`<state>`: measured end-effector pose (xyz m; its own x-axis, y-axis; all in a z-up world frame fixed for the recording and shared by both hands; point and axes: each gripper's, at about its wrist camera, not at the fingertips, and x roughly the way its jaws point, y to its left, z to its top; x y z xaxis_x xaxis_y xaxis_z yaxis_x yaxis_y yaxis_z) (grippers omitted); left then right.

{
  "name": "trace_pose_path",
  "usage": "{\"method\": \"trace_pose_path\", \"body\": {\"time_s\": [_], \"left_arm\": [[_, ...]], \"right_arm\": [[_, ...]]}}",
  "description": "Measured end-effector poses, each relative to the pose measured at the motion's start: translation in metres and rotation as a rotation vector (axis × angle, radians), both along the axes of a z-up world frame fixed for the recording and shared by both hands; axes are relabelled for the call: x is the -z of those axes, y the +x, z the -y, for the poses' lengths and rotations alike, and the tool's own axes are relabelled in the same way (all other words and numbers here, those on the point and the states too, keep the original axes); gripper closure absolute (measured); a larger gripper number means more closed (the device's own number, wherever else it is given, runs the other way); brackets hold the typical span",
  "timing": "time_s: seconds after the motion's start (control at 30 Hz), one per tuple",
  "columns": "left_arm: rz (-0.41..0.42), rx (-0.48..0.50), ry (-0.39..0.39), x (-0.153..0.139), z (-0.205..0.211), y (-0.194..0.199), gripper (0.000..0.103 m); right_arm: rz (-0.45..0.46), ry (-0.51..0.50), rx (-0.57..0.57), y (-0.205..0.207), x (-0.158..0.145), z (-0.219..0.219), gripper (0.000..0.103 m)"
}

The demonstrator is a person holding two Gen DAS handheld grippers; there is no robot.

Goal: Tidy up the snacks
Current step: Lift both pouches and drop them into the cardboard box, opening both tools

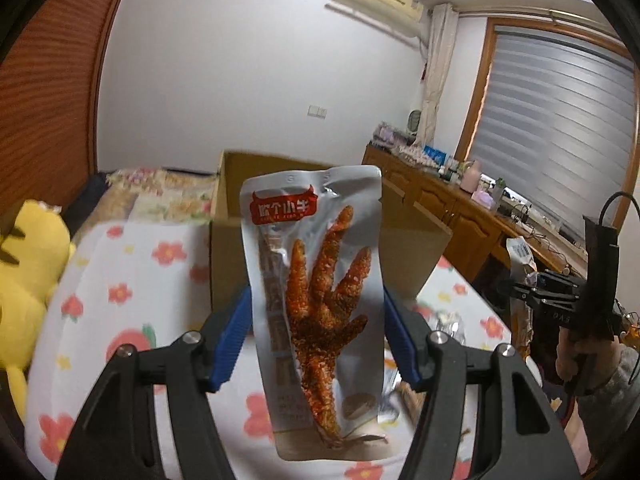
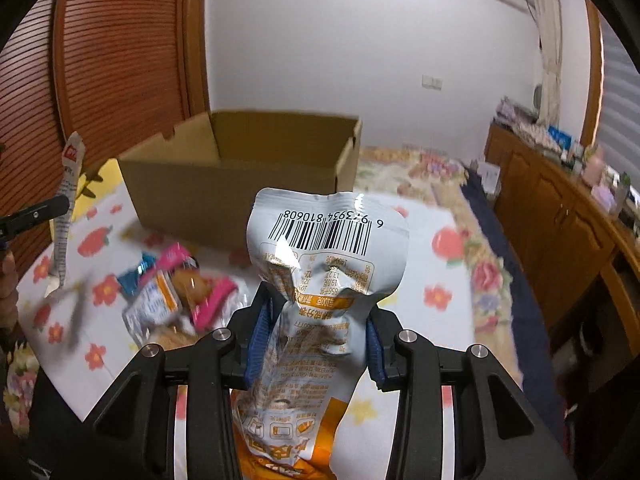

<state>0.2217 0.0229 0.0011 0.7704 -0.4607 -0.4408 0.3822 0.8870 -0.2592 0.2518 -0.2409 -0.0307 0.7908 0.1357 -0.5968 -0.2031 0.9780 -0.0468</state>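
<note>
1. My left gripper [image 1: 318, 336] clamps the silver chicken-foot pouch [image 1: 316, 304] mid-body, lifted before the open brown cardboard box [image 2: 240, 172].
2. My right gripper [image 2: 316, 340] pinches the crumpled white-and-orange snack bag [image 2: 324, 280] nearer than the box; both look light, slick and soft.

glossy foil pouches [image 1: 316, 248] [image 2: 320, 280], matt cardboard box [image 2: 240, 168], floral cloth sheet [image 1: 132, 280].

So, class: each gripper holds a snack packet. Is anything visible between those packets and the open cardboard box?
Nothing visible blocks either. The chicken-foot packet and the barcode packet are held up with the cardboard box open behind them; the loose snacks lie lower on the bedspread.
</note>
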Motion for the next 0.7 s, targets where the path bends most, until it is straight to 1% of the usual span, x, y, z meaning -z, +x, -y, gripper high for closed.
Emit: {"method": "trace_pose_path", "body": {"time_s": [0.07, 0.17, 0.33, 0.53, 0.7], "left_arm": [[0.024, -0.002, 0.005, -0.016, 0.002, 0.009, 0.041], [0.073, -0.009, 0.036, -0.039, 0.007, 0.021, 0.041], [0.116, -0.003, 0.065, -0.072, 0.014, 0.047, 0.041], [0.142, 0.009, 0.089, -0.100, 0.023, 0.074, 0.041], [0.153, 0.010, 0.107, -0.111, 0.028, 0.092, 0.041]], "right_arm": [[0.033, -0.013, -0.012, 0.006, -0.017, -0.003, 0.063], [0.074, -0.019, -0.027, 0.017, -0.039, -0.009, 0.063], [0.126, -0.015, -0.056, 0.046, -0.074, -0.023, 0.062], [0.147, -0.007, -0.082, 0.076, -0.099, -0.039, 0.062], [0.161, -0.013, -0.100, 0.097, -0.109, -0.050, 0.062]]}}
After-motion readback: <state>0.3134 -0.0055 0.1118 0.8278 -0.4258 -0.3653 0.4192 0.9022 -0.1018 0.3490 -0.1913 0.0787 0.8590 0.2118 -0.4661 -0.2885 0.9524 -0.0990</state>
